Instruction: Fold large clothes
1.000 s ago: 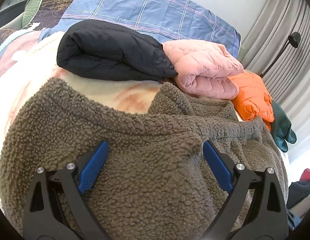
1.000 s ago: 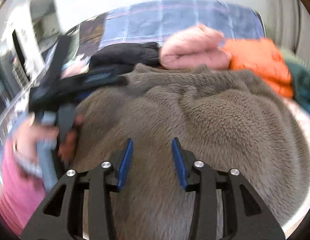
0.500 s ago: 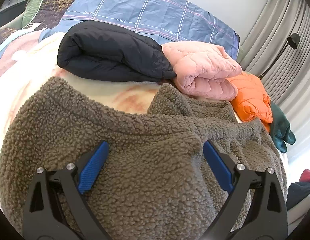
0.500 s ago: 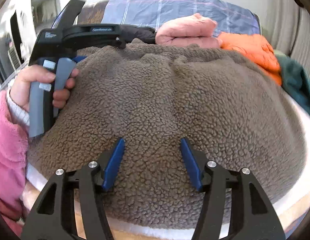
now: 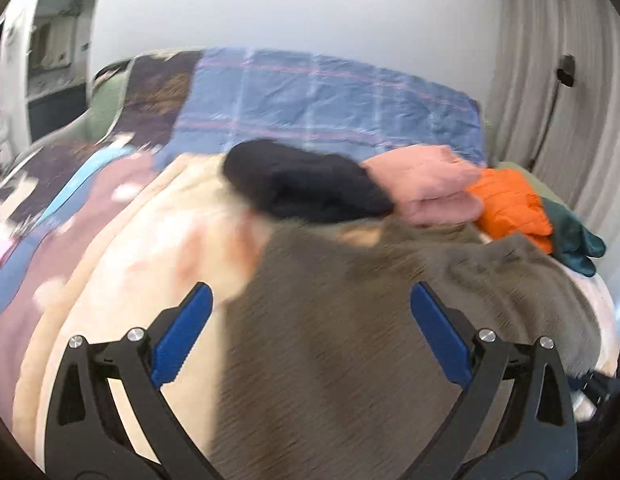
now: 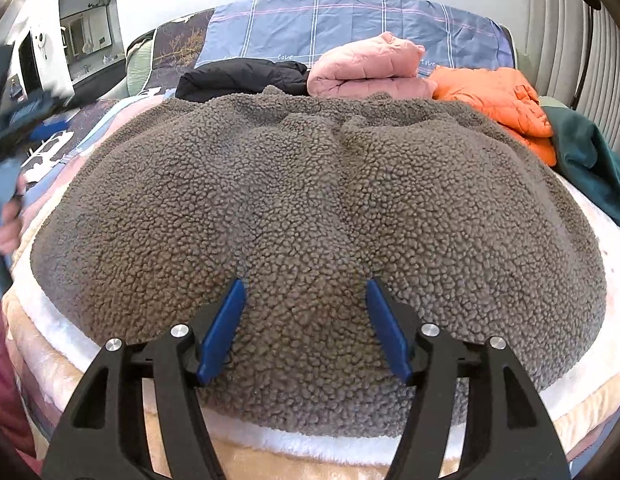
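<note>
Right wrist view: at the bottom of the frame, the right gripper (image 6: pixel 306 320) has just been opening, its jaws clear above the grey fleece (image 6: pixel 310 200), likely letting go after a fold. The fleece fills mid-frame on the bed (image 6: pixel 270 456), long axis left-right. Left gripper (image 5: pixel 310 344) gapes wide, empty. Folded jackets (image 6: pixel 370 68) line the top.

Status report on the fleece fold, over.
Both tongs open, left tongs, right tongs just widened, holding nothing. Grey fleece flat on bed. Folded jackets behind, nothing blocking.
</note>
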`<state>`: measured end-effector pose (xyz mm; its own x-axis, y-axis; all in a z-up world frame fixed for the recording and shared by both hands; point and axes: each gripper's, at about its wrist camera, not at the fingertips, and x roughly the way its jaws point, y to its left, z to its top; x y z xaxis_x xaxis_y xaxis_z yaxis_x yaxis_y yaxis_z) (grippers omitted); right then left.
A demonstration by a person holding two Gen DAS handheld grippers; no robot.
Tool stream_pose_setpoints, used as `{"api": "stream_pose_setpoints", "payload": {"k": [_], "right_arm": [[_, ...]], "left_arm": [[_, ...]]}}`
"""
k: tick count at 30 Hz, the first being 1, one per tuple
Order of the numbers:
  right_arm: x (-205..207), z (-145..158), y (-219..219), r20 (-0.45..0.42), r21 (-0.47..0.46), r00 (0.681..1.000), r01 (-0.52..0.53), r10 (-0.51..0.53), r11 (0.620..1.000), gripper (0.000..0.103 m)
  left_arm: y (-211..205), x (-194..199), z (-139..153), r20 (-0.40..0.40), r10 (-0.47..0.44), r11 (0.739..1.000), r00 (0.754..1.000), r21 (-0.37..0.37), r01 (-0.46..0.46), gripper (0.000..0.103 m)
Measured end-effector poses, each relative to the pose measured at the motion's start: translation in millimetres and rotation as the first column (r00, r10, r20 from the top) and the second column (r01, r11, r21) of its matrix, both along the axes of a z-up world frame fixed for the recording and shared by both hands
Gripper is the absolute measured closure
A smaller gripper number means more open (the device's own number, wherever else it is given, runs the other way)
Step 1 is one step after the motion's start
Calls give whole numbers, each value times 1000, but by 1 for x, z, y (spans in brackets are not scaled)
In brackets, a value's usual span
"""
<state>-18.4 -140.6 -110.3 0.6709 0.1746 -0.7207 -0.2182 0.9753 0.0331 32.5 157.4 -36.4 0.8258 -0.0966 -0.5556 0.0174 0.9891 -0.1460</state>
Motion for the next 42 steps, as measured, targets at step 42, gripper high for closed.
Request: {"api": "stream_pose_setpoints", "payload": {"k": [42], "right_arm": [[0, 5, 8, 26, -84, 998, 55, -53, 995, 29]], "left_arm": [[45, -30, -92, -195, -60, 970, 979, -242, 11, 2]]}}
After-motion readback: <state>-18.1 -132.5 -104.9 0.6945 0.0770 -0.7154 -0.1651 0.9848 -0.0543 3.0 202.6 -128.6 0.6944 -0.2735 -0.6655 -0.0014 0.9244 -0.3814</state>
